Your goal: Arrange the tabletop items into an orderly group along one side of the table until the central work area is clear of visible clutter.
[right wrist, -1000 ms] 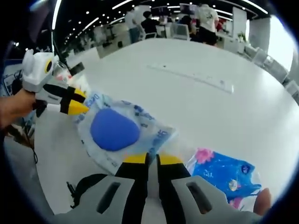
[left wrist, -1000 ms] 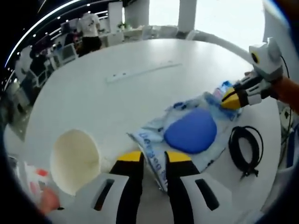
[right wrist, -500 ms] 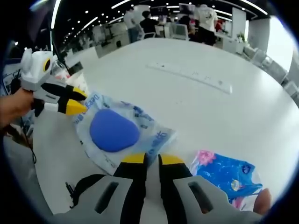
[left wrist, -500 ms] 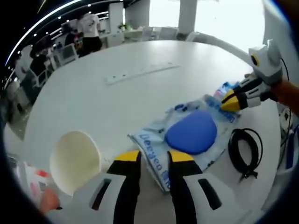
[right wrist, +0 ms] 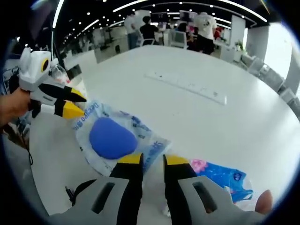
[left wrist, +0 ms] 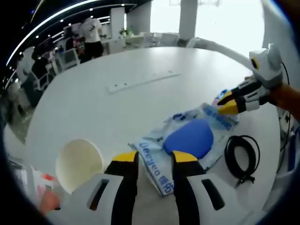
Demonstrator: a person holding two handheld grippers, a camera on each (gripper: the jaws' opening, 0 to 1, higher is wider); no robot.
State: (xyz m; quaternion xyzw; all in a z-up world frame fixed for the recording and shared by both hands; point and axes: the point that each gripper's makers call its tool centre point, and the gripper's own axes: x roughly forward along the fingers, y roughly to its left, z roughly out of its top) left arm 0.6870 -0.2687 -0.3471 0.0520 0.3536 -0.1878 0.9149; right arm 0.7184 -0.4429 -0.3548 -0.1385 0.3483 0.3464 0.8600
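Blue-padded plastic bag [left wrist: 190,140] lies centre frame between both slightly parted, empty grippers [left wrist: 151,161] [right wrist: 151,163]; opposite edges should be pinched together and slid sideways, cable [left wrist: 241,157] and cup [left wrist: 78,164] avoided.

We see a round white table [left wrist: 140,108] from low over its near edge. Our left gripper [left wrist: 150,160] rises from the bottom, its two yellow-tipped jaws parted, with a corner of a clear plastic package [left wrist: 187,140] lying between them on the table. The package carries blue print and holds a rounded blue object [left wrist: 189,138]. To its right lies a coiled black cable [left wrist: 242,157]. Near left stands a white paper cup [left wrist: 79,164], open mouth toward us. Far across the table lies a white power strip [left wrist: 140,80]. From the right, the right gripper [left wrist: 229,101] reaches in, its yellow tips at the package's far corner.
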